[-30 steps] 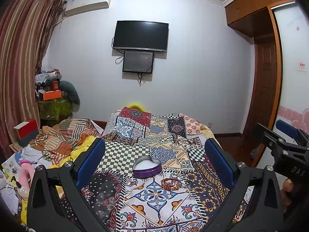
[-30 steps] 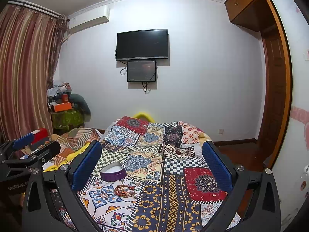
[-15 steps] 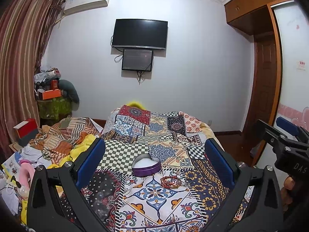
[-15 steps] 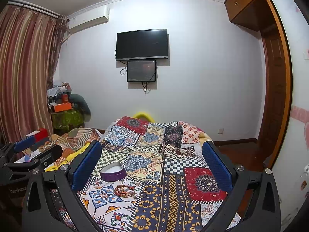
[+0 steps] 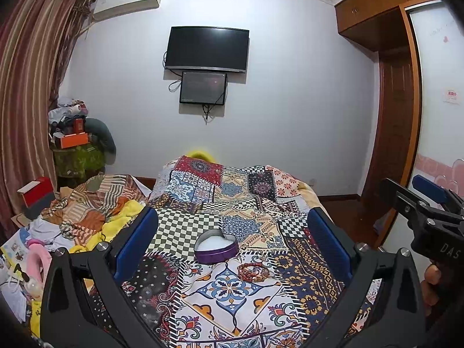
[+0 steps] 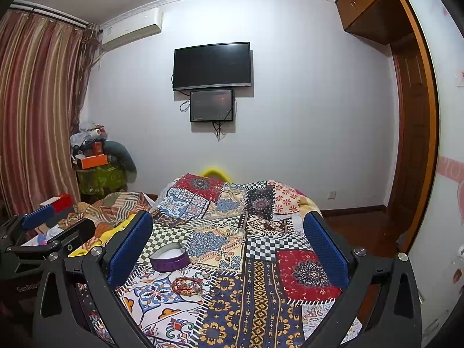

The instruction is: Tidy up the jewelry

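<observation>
A purple heart-shaped box (image 5: 216, 248) with a white inside lies open on the patchwork quilt (image 5: 232, 191). Just in front of it, to the right, rests a red beaded bracelet (image 5: 253, 271). My left gripper (image 5: 232, 216) hovers open over the near part of the bed, both items lying ahead between its blue pads. The right gripper (image 6: 228, 218) is also open and empty; the box (image 6: 169, 258) and bracelet (image 6: 187, 285) sit near its left finger. Each gripper shows in the other's view: the right gripper (image 5: 411, 191) and the left gripper (image 6: 58, 224).
A heap of striped and yellow bedding (image 5: 95, 208) and clutter lies left of the bed. Striped curtains (image 5: 26, 87) hang at the left. A television (image 5: 207, 49) is on the far wall, and a wooden door (image 5: 397, 133) and wardrobe stand at the right.
The left view has tipped very slightly downward, so the wall and bed sit a little higher in frame. Both grippers stay open and nothing was picked up.
</observation>
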### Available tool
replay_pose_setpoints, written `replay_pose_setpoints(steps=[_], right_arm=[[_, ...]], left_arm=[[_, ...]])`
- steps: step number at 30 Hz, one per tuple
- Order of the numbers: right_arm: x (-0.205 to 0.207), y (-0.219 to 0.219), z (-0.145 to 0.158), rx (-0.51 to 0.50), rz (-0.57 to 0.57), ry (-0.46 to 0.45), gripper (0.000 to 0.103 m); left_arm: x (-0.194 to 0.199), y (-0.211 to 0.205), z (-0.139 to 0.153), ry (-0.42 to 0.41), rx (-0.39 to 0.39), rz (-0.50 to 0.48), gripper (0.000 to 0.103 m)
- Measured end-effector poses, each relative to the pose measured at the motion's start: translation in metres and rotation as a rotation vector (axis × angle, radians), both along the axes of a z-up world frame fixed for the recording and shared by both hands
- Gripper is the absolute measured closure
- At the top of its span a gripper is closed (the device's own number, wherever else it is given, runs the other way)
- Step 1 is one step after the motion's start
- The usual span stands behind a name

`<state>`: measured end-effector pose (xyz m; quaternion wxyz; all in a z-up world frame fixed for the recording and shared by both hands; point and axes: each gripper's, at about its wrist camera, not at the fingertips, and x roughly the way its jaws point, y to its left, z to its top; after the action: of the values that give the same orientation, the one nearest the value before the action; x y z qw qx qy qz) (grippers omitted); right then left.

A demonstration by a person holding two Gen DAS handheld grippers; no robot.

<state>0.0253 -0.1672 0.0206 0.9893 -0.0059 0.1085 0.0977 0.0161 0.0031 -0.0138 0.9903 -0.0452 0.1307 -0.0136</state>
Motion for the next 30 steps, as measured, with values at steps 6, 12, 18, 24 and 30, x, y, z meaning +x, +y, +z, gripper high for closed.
replay_pose_setpoints(steps=[6,12,18,24,30], right_arm=[[0.001,-0.001,-0.001,0.003,-0.001,0.006,0.0],[0.004,-0.002,-0.004,0.004,-0.001,0.014,0.0],[0.01,-0.002,-0.009,0.007,-0.004,0.034,0.0],[0.019,-0.004,-0.018,0.011,-0.009,0.067,0.0],[0.04,-0.005,-0.034,-0.003,-0.022,0.132,0.0]], left_arm=[[0.002,-0.001,-0.002,0.01,0.007,-0.001,0.0],[0.003,-0.001,-0.004,0.02,0.007,-0.004,0.0],[0.008,0.0,-0.006,0.033,0.006,-0.001,0.0],[0.019,0.0,-0.013,0.059,0.007,-0.003,0.0],[0.041,0.003,-0.025,0.106,0.004,0.004,0.0]])
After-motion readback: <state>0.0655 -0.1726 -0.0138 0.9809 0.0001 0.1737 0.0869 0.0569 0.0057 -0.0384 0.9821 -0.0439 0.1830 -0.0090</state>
